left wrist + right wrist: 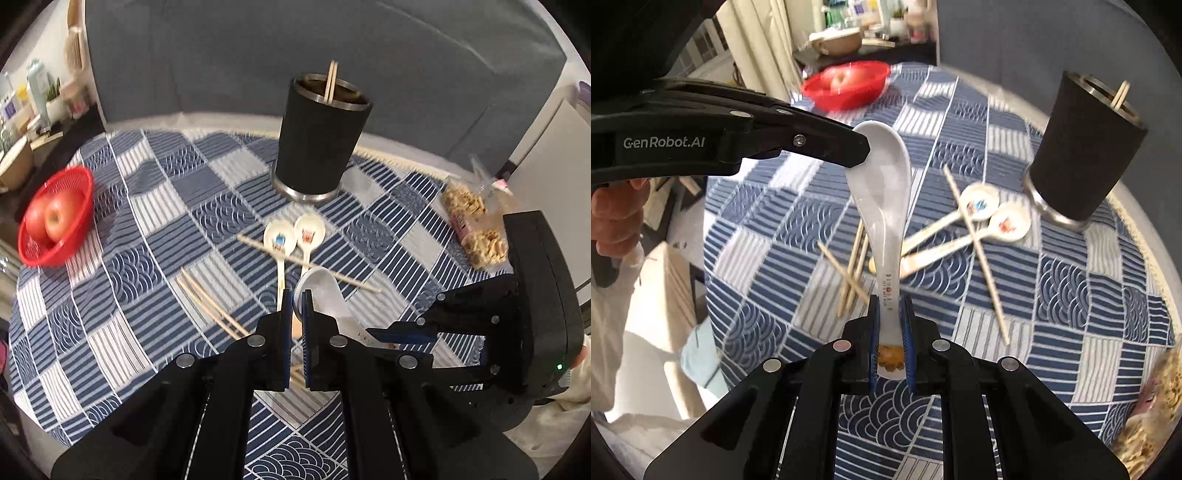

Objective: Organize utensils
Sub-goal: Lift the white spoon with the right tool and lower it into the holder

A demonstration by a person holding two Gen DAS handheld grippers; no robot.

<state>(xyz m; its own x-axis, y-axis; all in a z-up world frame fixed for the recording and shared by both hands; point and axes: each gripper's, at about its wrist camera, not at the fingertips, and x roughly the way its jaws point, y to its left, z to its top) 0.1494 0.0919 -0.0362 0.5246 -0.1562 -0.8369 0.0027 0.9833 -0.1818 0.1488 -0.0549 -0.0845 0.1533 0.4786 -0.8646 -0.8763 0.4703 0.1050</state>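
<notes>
Spoon (pixel 882 206) held at both ends is what stands out: the right gripper (pixel 891 343) has its jaws pinching the white ceramic handle, while the left gripper (pixel 862 149) has its jaws pressed tight on the rim of the bowl, which sits beyond and above the right jaws. From the left wrist view the spoon's bowl (pixel 321 291) lies just against the nearly closed left jaws.

To my eye, the step is carrying this spoon to the black utensil cup (pixel 1086 155), which stands well ahead and to the right of the right jaws, with two chopsticks (pixel 1120 96) already in it. Doing it well probably means letting one gripper give way, since two grips on glazed ceramic can fight each other. I would keep the handle grip and free the bowl before moving off, then tip the spoon upright over the cup's rim.

Two more spoons (pixel 979 205) and loose chopsticks (pixel 975 251) lie on the checked bench cloth (pixel 1071 280) beneath and ahead; lift clear of them.
</notes>
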